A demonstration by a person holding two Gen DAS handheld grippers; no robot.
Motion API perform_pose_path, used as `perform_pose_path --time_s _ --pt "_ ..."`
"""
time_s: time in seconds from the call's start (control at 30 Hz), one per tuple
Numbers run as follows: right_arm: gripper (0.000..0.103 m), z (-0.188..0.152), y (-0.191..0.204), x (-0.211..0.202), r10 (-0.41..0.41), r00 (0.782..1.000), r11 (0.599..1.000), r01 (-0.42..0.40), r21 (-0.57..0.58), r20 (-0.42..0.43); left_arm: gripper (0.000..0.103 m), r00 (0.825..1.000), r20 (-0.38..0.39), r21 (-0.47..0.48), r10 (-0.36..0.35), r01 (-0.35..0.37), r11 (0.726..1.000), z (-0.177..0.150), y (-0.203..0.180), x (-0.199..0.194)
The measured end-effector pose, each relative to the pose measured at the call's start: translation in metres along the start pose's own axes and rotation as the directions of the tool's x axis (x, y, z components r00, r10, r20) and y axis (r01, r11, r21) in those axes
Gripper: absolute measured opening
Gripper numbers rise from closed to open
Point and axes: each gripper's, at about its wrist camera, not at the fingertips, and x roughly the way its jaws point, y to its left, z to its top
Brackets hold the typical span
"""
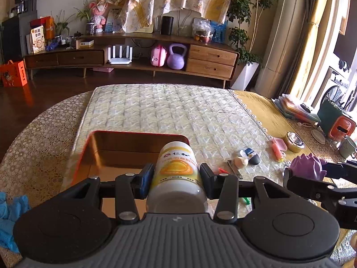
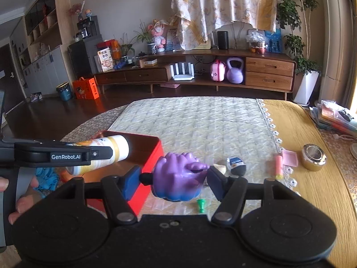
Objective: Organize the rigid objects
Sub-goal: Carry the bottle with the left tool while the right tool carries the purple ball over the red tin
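Note:
My left gripper (image 1: pixel 176 177) is shut on a white and yellow supplement bottle (image 1: pixel 176 169) and holds it over the open red box (image 1: pixel 133 144); the bottle also shows in the right wrist view (image 2: pixel 104 153) above the red box (image 2: pixel 151 156). My right gripper (image 2: pixel 170 179) is shut on a purple toy (image 2: pixel 178 176), held above the quilted mat just right of the box; it shows in the left wrist view (image 1: pixel 309 166) at the right edge. Small items lie on the mat: a dark oval object (image 2: pixel 236 166), a cream piece (image 2: pixel 219 168), a green piece (image 2: pixel 201 205).
A pink item (image 2: pixel 279 164), a pink card (image 2: pixel 290 158) and a round metal tin (image 2: pixel 313 157) lie at the mat's right edge. Stacked folders (image 2: pixel 334 118) sit far right. Blue cloth (image 1: pixel 9 214) lies left of the box. A wooden TV cabinet (image 2: pixel 200 73) stands behind the table.

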Motion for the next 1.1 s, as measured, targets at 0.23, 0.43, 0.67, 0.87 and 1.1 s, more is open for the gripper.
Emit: perform_pose_path --time_s 0.23,0.43,0.67,0.87,1.1 --pt "0.064 0.005 0.044 0.030 0.047 0.998 0.996 -0.049 -0.068 -0.036 0.045 0.999 -0.012 -0.039 0.031 -0.031 0.999 0.004 0.040 0.009" --pt "0.064 0.008 0.069 0.066 0.064 0.995 0.991 -0.073 -0.110 -0.080 0.045 0.997 -0.039 -0.060 0.069 -0.072 0.996 0.008 0.066 0.035" --pt "0.064 0.007 0.090 0.108 0.084 0.988 0.978 -0.107 -0.180 -0.133 0.045 0.993 -0.060 -0.062 0.099 -0.103 0.993 0.011 0.081 0.064" --pt "0.064 0.002 0.102 0.134 0.090 0.980 0.963 -0.131 -0.233 -0.179 0.045 0.990 -0.074 -0.068 0.116 -0.121 0.990 0.015 0.088 0.084" --pt "0.064 -0.003 0.111 0.149 0.084 0.975 0.955 -0.138 -0.264 -0.206 0.045 0.990 -0.088 -0.080 0.113 -0.121 0.989 0.014 0.093 0.094"
